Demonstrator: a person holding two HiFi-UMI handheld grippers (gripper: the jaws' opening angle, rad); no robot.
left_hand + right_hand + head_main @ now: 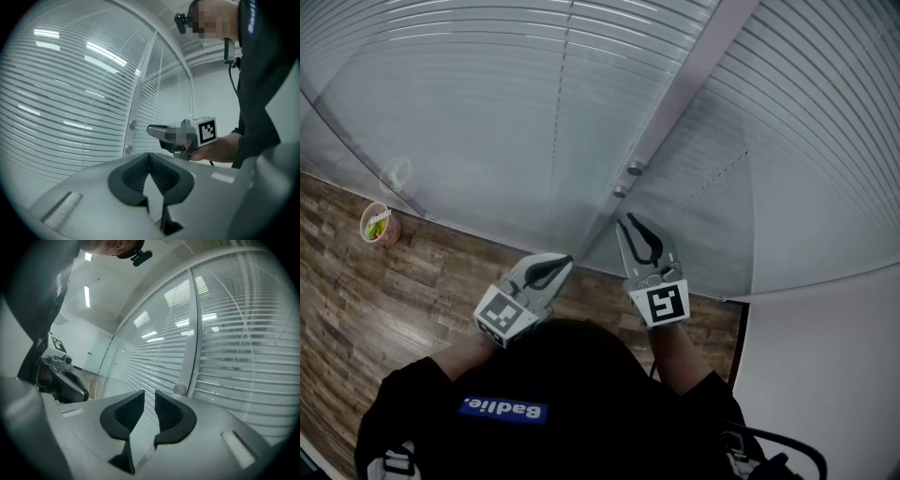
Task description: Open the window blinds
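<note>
Just below the knobs [635, 169] on the post [675, 103], my right gripper [635, 228] sits slightly apart, empty; left gripper [565, 262] is closed, empty. Blinds [487, 94] flank the post, unopened. I judge I'm approaching; next, pinch a knob and twist.

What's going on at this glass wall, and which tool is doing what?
A person in a dark top faces white slatted window blinds behind glass, a grey two-jaw gripper in each hand. The right gripper points at two small round silver knobs on the grey frame post, not touching them, jaws slightly apart and empty. The left gripper sits beside it, jaws together, holding nothing. The slats look tilted shut.
</note>
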